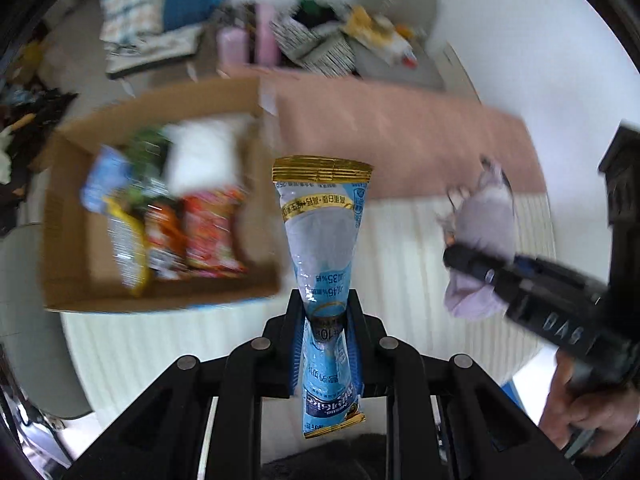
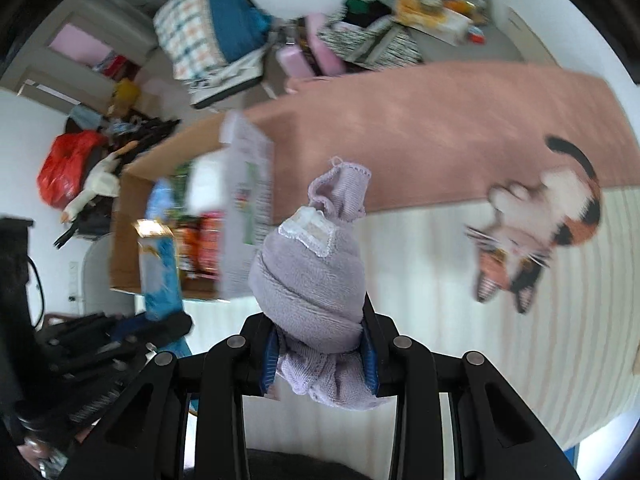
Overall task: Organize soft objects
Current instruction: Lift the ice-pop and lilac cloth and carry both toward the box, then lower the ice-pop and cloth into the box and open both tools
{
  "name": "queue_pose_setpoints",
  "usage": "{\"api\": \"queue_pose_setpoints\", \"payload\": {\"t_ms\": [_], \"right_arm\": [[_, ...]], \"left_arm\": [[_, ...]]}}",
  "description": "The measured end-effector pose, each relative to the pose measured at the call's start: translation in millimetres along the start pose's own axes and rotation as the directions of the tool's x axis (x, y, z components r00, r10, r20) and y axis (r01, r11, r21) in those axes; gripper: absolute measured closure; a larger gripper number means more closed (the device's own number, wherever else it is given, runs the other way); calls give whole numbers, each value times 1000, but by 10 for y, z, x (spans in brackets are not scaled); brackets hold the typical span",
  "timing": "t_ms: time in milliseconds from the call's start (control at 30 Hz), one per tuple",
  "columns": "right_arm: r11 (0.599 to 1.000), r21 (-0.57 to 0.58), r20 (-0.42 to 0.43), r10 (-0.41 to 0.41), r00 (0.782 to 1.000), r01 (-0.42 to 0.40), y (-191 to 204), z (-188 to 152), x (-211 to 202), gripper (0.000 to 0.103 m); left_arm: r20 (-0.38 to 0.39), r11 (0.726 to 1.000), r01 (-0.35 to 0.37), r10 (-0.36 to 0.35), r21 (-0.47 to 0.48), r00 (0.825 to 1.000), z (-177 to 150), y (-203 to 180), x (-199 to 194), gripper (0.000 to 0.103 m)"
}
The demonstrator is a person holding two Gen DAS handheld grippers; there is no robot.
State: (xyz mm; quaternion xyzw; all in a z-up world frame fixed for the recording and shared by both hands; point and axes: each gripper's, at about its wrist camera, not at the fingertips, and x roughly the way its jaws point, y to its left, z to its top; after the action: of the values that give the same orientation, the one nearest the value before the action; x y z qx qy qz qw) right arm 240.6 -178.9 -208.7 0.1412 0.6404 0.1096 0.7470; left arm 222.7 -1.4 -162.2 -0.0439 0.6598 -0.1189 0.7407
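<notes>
The left gripper (image 1: 325,320) is clamped tight on a light-blue snack pouch (image 1: 322,236) with gold-crimped ends, pinching it at its narrow waist so the wider top fans out above the blue pads (image 1: 298,344) while the lower end hangs back toward the camera. Over on the other side, the right gripper (image 2: 320,344) is closed around a rolled lilac knit garment (image 2: 312,280), its white label patch facing up and a ribbed cuff poking out at the top; the bundle bulges well past the fingers (image 2: 370,356). From the left wrist view that same lilac bundle shows up at the right, pinned in the black jaws, with a person's hand (image 1: 580,404) wrapped around the handle. Below both grippers lies a cream ribbed bedspread (image 2: 440,280), with a pink blanket (image 1: 400,136) across its far half. An open cardboard box (image 1: 68,272) sits on the bed to the left, packed with colourful snack packets (image 1: 200,232). A calico cat plush (image 2: 532,232) lies on the bed at the right, well apart from the box. Everything in the background is motion-blurred.
</notes>
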Motion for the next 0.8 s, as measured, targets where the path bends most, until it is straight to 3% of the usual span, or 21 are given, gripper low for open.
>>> {"api": "queue_pose_setpoints", "payload": {"t_ms": [167,367,600,800], "right_arm": [[995,-94,-15,19,1000,-20,842,196,262,68],[991,-129,-90,-57,994,45,1445,391,879,68],[981,-109,-147,-177,973,162,1551,541,1528,67],[959,-117,-216,-279,936,259,1522,542,1981,61]], "left_arm": [[41,991,-102,106,-90,994,223,842,-220,87],[-44,968,-161,155,-193,987,446,1807,46,87],[-221,953,-203,153,-224,963,550,2455,704,87],[-336,951,-193,104,-243,936,609,2768,1256,83]]}}
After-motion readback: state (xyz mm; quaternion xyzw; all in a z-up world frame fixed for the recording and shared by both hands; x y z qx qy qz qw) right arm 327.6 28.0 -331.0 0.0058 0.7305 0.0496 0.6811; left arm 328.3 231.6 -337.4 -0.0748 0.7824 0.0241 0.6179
